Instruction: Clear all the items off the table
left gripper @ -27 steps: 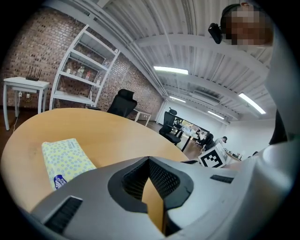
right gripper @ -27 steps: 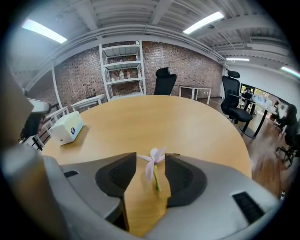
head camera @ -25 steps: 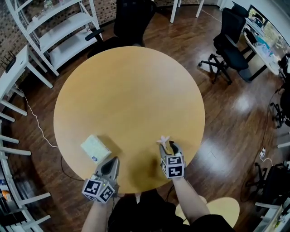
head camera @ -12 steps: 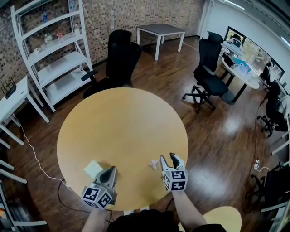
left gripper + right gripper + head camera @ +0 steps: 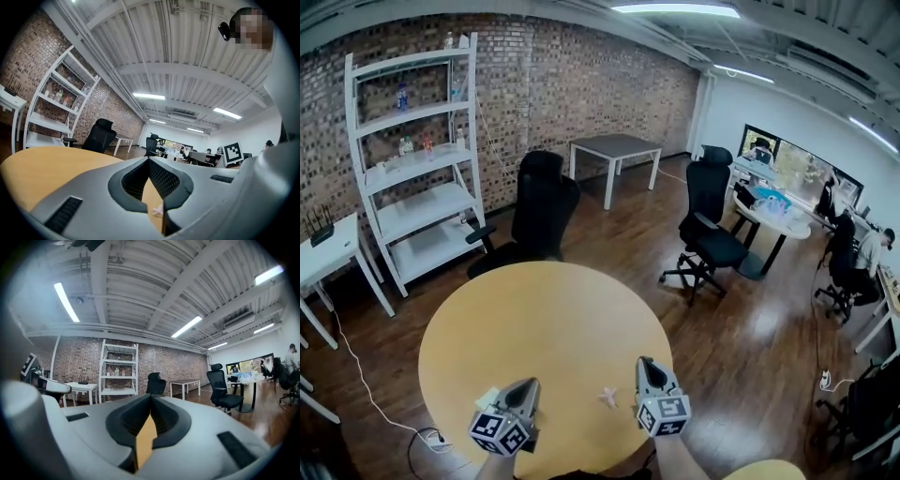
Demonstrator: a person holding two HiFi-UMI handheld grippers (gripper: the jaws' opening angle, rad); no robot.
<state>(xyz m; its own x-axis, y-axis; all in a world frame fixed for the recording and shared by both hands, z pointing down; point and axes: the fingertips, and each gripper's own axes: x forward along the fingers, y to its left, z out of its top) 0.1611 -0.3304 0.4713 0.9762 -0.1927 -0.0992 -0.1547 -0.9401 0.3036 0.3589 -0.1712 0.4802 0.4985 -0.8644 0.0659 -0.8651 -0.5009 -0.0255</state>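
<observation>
Now: both grippers hang above the near edge of the table [image 5: 544, 319], aimed out across the room rather than down at anything.
Left gripper [image 5: 531, 384]: jaws pressed together, nothing in them.
Right gripper [image 5: 644, 364]: jaws have just closed, tips meeting, nothing between them.
Pink piece [image 5: 607, 397]: flat on the table between the two grippers, nearer the right one, off its left side and below its tips.
Pale box [image 5: 487, 398]: just off the left gripper's left side, half hidden behind it.
Pointing: the pink piece spreads short prongs several ways. Its longest line seems to run from one gripper toward the other, though it is too small to be sure. The box's long axis cannot be told.
Risk: closed tips coming down on so small and flat a piece would likely push it, not pinch it, and it could skid off the near edge.
Risk: the left gripper could knock the box while turning down toward it.
</observation>
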